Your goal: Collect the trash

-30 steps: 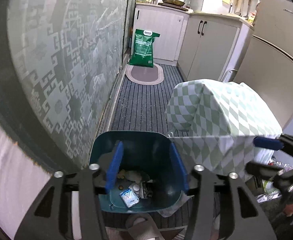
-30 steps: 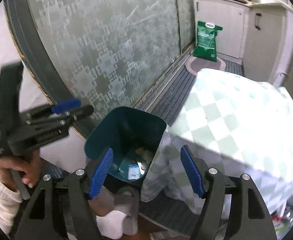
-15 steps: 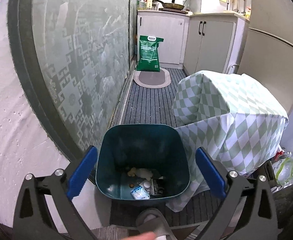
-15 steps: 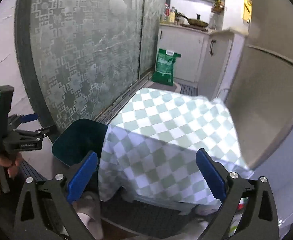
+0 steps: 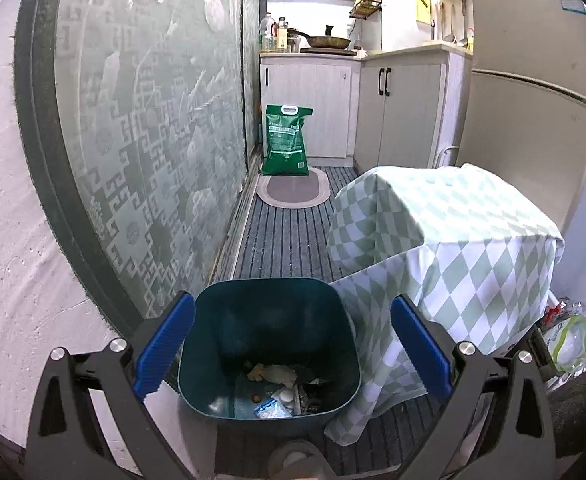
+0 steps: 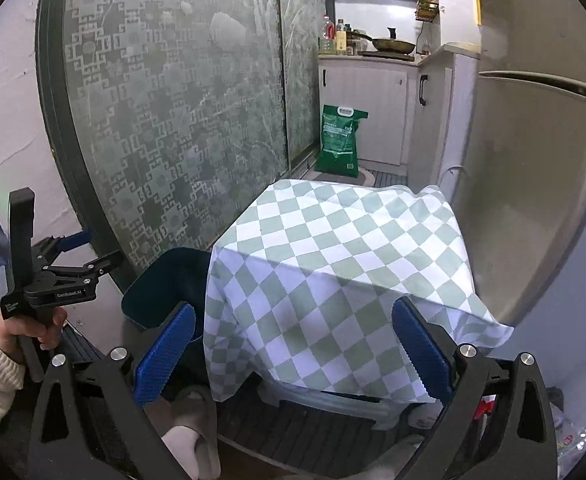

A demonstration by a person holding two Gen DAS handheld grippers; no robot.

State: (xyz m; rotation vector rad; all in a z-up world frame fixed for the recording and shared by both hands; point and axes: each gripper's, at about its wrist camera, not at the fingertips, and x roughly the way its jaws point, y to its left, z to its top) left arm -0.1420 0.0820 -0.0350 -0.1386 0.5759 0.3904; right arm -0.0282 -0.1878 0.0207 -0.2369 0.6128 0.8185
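A dark teal trash bin [image 5: 269, 320] stands on the floor beside the glass door, with scraps and wrappers [image 5: 281, 388] lying in its bottom. My left gripper [image 5: 293, 352] is open and empty, held above and in front of the bin. My right gripper [image 6: 291, 354] is open and empty, in front of a low table under a green-and-white checked cloth [image 6: 333, 256]. The bin's rim [image 6: 165, 276] shows left of the cloth in the right wrist view. The left gripper [image 6: 65, 268] shows there too, held in a hand.
A patterned glass sliding door [image 5: 141, 140] runs along the left. A green sack [image 5: 286, 140] and an oval mat [image 5: 293, 192] lie further back by white cabinets [image 5: 397, 108]. A fridge [image 5: 533, 80] stands on the right. A plastic bag [image 5: 573, 336] lies at right.
Both grippers have drawn back and risen, so the bin and table look further off. The left jaws opened wide a second ago. The right view swung from the bin to the table.
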